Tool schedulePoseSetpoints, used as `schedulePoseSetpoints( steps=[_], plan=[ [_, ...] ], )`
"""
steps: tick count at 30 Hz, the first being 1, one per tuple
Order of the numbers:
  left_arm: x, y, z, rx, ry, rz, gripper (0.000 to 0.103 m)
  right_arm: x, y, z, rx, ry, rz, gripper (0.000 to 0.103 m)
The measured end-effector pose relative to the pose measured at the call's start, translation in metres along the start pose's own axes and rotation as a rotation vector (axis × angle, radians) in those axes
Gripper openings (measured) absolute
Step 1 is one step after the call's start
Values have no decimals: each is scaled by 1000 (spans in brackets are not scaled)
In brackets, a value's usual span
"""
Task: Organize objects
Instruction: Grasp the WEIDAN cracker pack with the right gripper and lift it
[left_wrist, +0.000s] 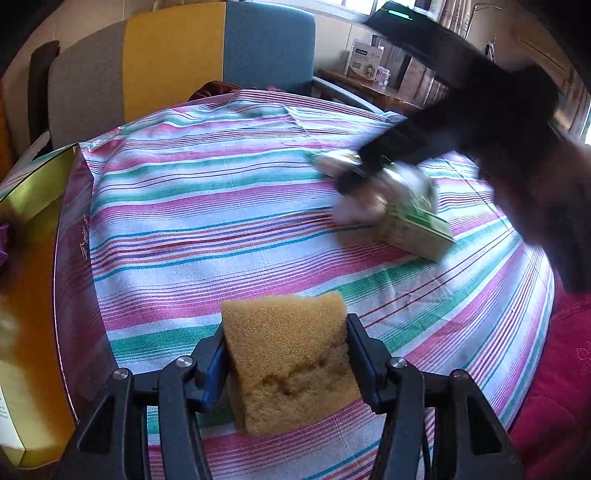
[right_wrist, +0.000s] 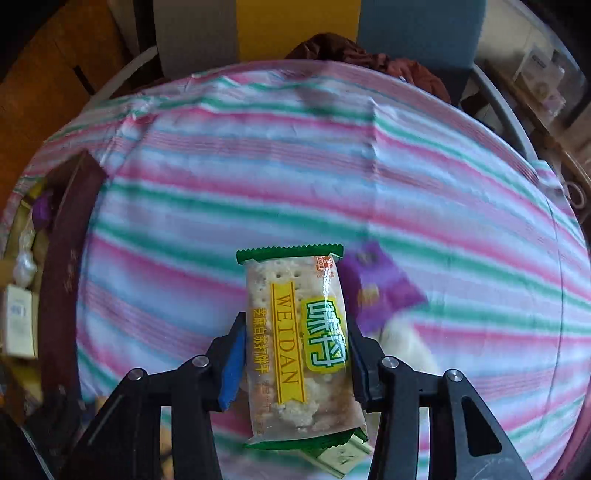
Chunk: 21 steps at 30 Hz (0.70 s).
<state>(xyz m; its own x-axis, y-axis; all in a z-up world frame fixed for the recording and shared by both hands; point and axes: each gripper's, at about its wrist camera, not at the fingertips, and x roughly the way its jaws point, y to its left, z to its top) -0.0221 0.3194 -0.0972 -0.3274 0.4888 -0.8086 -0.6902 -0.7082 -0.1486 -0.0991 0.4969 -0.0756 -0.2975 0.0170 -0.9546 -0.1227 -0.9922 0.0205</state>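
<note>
One sponge (left_wrist: 291, 354), pinched between the left gripper (left_wrist: 286, 345) jaws, up over the near edge of the table. One cracker pack (right_wrist: 295, 343), green-edged, clamped in the right gripper (right_wrist: 295, 354) and hanging above the cloth. One purple packet (right_wrist: 380, 288) beside it, blurred; one green box (left_wrist: 413, 225) further right; one big open box (left_wrist: 40, 258) at the left edge. Striped pink, green and white tablecloth (left_wrist: 221, 206), and one grey-yellow-blue chair (left_wrist: 177, 62) behind.
</note>
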Motion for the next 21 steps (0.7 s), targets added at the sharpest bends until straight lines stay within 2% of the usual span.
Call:
schedulePoseSetpoints(
  steps=[7,12,15,18,21],
  plan=[
    [-4,-6,-2,7,6,25,58,-22,-22,-73,95,1,39,48],
    [-6,-6,-2,20,12,48,58,-45,-54,-101,306,-165,180,48],
    [-9,-9,-5,33,11,67,58,-48,-67,-109,410,-234,212,48],
    [-12,-11,-8,42,5,83,57,-44,-68,-102,430,-247,161,48],
    [-15,-12,-11,50,2,96,57,-38,-59,-97,382,-233,91,48]
  ],
)
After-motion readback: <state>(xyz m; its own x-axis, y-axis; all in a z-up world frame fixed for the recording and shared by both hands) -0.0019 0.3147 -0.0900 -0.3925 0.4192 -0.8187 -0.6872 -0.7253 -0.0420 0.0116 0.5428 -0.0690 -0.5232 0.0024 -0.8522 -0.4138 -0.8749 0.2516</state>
